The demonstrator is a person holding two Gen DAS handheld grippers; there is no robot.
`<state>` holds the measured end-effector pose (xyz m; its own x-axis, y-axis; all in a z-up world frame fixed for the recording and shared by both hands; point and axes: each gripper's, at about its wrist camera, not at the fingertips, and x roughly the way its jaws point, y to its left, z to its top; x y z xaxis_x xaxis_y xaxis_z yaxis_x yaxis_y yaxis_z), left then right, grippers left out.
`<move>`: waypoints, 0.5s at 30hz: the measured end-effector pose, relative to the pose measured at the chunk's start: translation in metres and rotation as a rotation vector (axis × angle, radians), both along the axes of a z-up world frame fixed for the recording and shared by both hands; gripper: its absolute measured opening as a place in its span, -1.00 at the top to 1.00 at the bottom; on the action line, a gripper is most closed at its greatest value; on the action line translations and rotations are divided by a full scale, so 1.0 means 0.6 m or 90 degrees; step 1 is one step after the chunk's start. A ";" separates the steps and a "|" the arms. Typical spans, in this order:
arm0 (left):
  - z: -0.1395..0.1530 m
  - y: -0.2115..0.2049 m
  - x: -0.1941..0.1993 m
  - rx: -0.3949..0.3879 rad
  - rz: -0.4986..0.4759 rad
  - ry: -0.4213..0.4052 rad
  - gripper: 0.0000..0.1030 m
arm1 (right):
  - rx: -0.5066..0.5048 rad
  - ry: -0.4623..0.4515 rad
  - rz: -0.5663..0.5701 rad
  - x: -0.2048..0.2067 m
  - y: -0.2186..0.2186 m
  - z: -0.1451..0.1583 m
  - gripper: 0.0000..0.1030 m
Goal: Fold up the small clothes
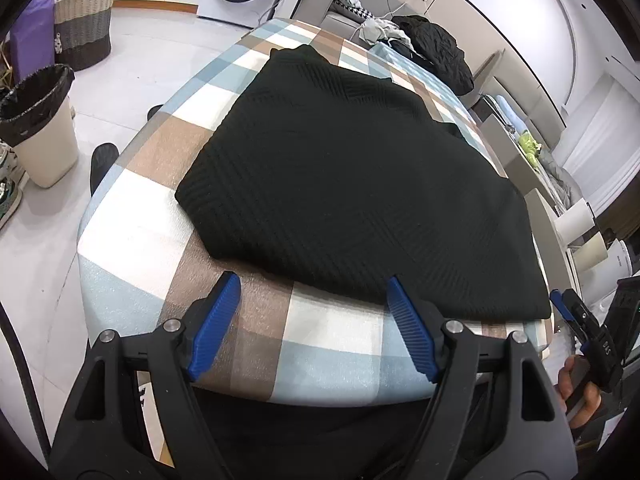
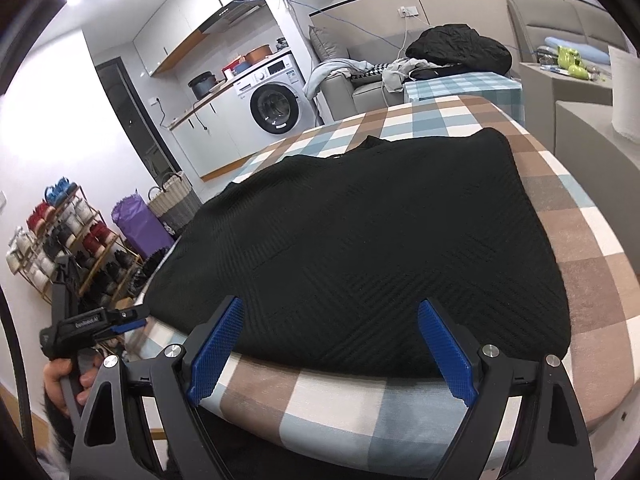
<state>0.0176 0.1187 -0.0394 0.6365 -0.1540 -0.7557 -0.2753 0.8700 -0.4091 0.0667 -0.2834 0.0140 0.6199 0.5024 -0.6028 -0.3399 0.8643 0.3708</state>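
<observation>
- Jaws spread wide on both tools: the left hand-held gripper (image 1: 312,328) hangs over the near edge of the surface (image 1: 332,332) with nothing between its blue pads, its right pad just at the garment's hem.
- Just beside it, the right hand-held gripper (image 2: 332,344) is likewise agape and empty, poised at the hem without pinching it.
- Beyond the pads lies the black ribbed knit garment (image 1: 352,184), spread flat on the checked cloth, its near hem along the edge closest to the person.
- No sleeves stick out at the sides, so I judge a fold or two may already be made; whether it is finished I cannot tell.
- Likely left: taking the near hem and bringing it over toward the far end.
- Farther off, a dark heap of clothes (image 2: 460,48) waits on a second checked table.
</observation>
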 end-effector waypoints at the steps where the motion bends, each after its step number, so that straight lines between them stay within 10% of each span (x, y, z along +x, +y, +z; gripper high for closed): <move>1: 0.000 0.002 0.002 -0.008 0.002 -0.004 -0.43 | 0.002 0.002 0.000 0.000 -0.001 0.000 -0.75; 9: -0.008 0.028 0.017 -0.058 0.075 -0.050 -0.43 | -0.003 0.015 0.005 0.004 0.010 -0.012 -0.75; 15: -0.013 0.021 0.038 -0.003 0.103 -0.056 0.01 | -0.047 0.022 0.002 0.010 0.024 -0.029 -0.75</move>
<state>0.0404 0.1316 -0.0472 0.7169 -0.0480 -0.6955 -0.3740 0.8154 -0.4418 0.0724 -0.2691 -0.0033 0.5959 0.4578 -0.6598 -0.3311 0.8886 0.3174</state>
